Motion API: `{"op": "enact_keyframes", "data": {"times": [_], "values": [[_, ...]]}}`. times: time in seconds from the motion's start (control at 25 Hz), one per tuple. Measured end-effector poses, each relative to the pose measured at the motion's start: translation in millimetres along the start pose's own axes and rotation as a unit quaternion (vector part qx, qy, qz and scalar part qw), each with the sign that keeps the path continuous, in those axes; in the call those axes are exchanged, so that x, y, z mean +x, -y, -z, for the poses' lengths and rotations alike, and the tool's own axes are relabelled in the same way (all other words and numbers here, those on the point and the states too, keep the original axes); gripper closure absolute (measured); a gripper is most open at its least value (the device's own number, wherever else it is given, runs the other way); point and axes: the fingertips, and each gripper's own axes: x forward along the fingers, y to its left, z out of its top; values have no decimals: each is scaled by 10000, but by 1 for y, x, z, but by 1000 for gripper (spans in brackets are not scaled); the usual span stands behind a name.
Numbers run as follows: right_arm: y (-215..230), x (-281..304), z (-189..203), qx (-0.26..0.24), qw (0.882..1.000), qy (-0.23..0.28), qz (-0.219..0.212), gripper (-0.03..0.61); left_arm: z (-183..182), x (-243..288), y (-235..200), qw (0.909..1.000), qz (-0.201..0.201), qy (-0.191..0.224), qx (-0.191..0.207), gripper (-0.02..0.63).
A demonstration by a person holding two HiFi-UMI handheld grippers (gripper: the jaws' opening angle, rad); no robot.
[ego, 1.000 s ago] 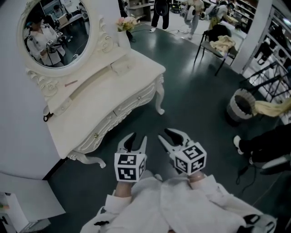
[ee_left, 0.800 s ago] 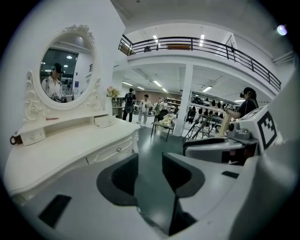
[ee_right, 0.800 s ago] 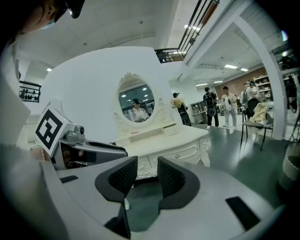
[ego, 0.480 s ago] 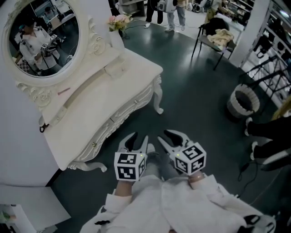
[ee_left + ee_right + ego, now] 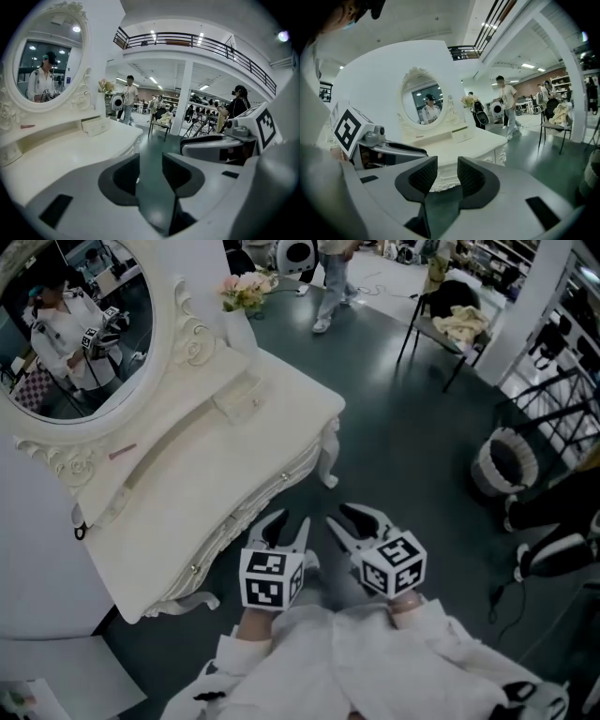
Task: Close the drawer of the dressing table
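Two items, left hand-held gripper (image 5: 283, 524) and right hand-held gripper (image 5: 345, 518), each with jaws partly apart and empty, side by side near white carved desk (image 5: 187, 486), whose small white drawer (image 5: 236, 401) protrudes below oval mirror (image 5: 75, 324).

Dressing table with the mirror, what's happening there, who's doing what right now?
A person in white sleeves stands at the front of the white dressing table, holding a left gripper and a right gripper. Both grippers have their jaws apart with nothing between them, and neither touches the table. A small drawer on the ledge below the oval mirror appears to stick out, so it has not yet been closed.
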Motion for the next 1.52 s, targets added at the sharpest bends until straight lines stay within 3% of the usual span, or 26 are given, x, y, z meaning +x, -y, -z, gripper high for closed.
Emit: {"op": "enact_keyframes", "data": {"times": [0.48, 1.0, 1.52], "values": [[51, 110, -78, -291, 9995, 78, -16, 453, -80, 74, -97, 9994, -129, 300, -77, 466], [49, 164, -94, -316, 9991, -145, -232, 453, -79, 90, -148, 9990, -237, 123, -358, 466], [53, 228, -125, -603, 9948, -95, -813, 453, -88, 92, -210, 9931, -891, 150, -749, 466]]}}
